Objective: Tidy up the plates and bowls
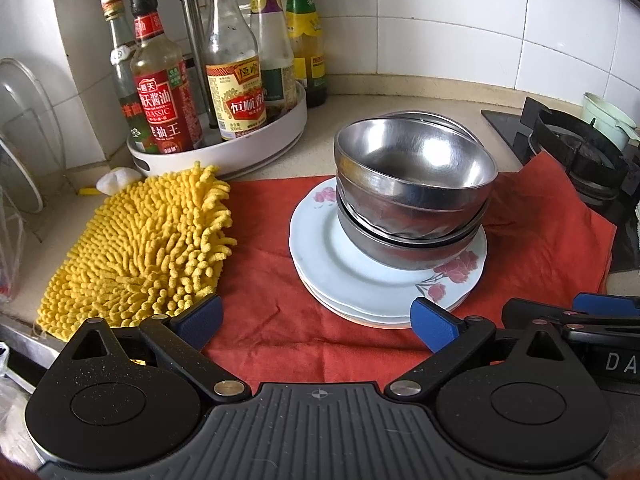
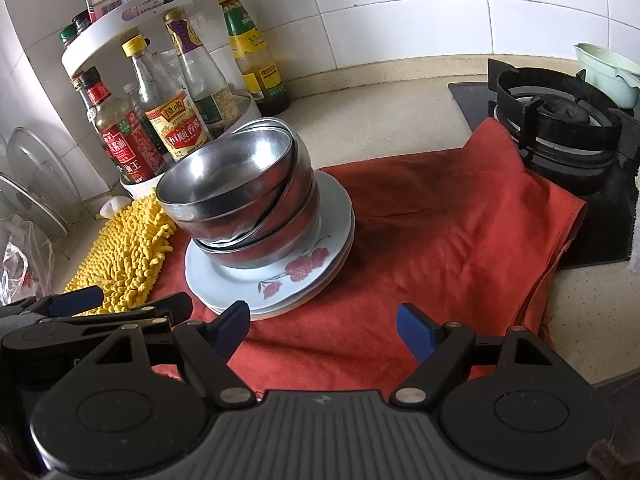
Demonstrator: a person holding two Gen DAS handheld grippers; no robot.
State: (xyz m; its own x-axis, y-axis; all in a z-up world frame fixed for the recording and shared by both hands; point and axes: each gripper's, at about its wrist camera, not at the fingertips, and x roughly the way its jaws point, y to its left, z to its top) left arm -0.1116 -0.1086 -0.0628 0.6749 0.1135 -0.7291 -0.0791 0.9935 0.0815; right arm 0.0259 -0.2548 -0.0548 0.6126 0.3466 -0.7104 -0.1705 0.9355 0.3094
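Several steel bowls (image 1: 412, 184) are nested, the top one tilted, on a stack of white plates with red flowers (image 1: 320, 256), which rests on a red cloth (image 1: 280, 320). My left gripper (image 1: 318, 322) is open and empty, just in front of the plates. My right gripper (image 2: 324, 330) is open and empty over the cloth, right of the plates (image 2: 224, 276) and bowls (image 2: 240, 188). The left gripper shows at the left edge of the right wrist view (image 2: 80, 300), and the right gripper at the right edge of the left wrist view (image 1: 580, 312).
A yellow chenille mitt (image 1: 148, 248) lies left of the plates. A white turntable rack (image 1: 224, 152) of sauce bottles stands behind. A gas burner (image 2: 556, 120) is at the right, a pale green cup (image 2: 604, 72) beyond it. Glass lids in a rack (image 1: 24, 140) stand far left.
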